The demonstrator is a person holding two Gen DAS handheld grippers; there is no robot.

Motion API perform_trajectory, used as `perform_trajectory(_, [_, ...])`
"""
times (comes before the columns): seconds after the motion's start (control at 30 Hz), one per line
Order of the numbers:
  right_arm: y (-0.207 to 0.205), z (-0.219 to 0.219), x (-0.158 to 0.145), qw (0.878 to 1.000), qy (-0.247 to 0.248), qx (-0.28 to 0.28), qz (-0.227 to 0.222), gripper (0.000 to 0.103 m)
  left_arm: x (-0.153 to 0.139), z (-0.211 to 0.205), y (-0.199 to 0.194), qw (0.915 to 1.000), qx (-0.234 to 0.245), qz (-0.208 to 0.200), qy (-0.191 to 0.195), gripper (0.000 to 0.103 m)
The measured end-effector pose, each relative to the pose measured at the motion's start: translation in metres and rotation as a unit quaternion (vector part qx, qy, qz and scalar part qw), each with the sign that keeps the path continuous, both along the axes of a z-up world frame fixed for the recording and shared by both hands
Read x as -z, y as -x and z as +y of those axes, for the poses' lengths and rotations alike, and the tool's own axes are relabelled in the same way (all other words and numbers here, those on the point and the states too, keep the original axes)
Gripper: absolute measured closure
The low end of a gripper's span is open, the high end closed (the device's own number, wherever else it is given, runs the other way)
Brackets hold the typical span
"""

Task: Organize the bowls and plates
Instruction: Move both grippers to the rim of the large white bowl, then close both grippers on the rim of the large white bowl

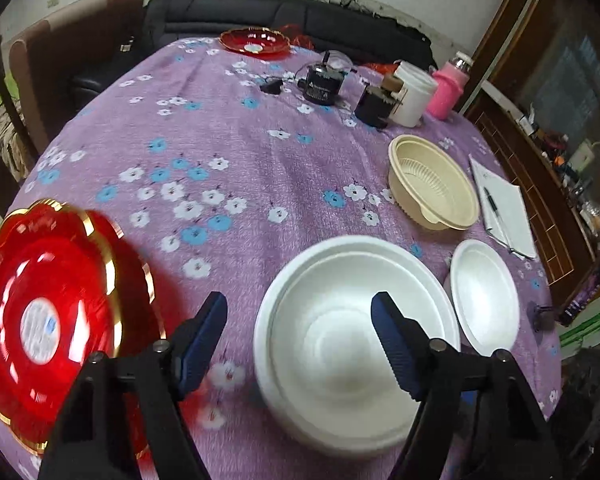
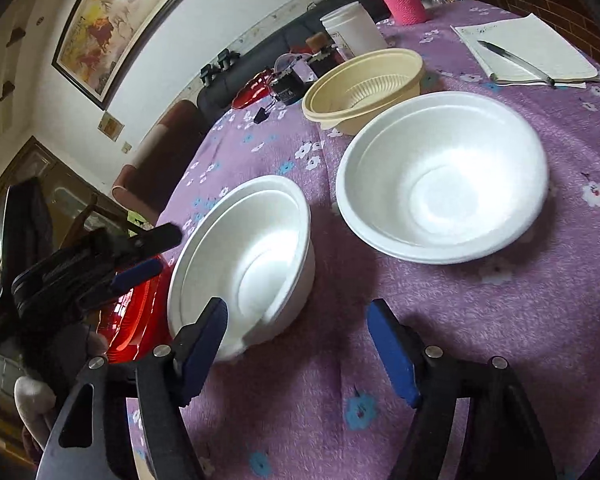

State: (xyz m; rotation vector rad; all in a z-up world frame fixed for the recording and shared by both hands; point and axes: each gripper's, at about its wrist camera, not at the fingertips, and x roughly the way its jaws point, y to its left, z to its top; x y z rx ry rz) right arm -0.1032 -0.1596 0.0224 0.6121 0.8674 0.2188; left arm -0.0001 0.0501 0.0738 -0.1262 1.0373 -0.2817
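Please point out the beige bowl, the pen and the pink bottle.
beige bowl [image 1: 432,184]: left wrist view, ribbed inside.
pen [image 2: 514,60]: right wrist view, barrel, on notebook.
pink bottle [image 1: 446,92]: left wrist view, pink sleeve.

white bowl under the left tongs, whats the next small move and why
Probably lower the left tongs a little so one finger drops inside the near white bowl and the other outside its rim, then close. The jaws stand open and straddle that rim with nothing gripped. A second white bowl sits apart beside it on the purple cloth, so stacking seems the aim.
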Motion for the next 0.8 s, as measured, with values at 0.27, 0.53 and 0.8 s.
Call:
perform_trajectory(0.27, [-0.018, 0.011, 0.007, 1.000, 0.013, -0.004, 0.008, 0.042, 0.024, -0.019, -0.025, 0.9989, 0.000, 0.032, -0.033, 0.034])
perform_trajectory(0.53, [-0.023, 0.009, 0.017, 1.000, 0.001, -0.005, 0.019, 0.058, 0.037, -0.037, -0.022, 0.9975, 0.022, 0.050, -0.045, 0.037])
perform_trajectory(0.8, [-0.021, 0.009, 0.020, 1.000, 0.020, 0.007, 0.019, 0.070, 0.038, -0.030, -0.017, 0.9975, 0.007, 0.056, -0.042, 0.076])
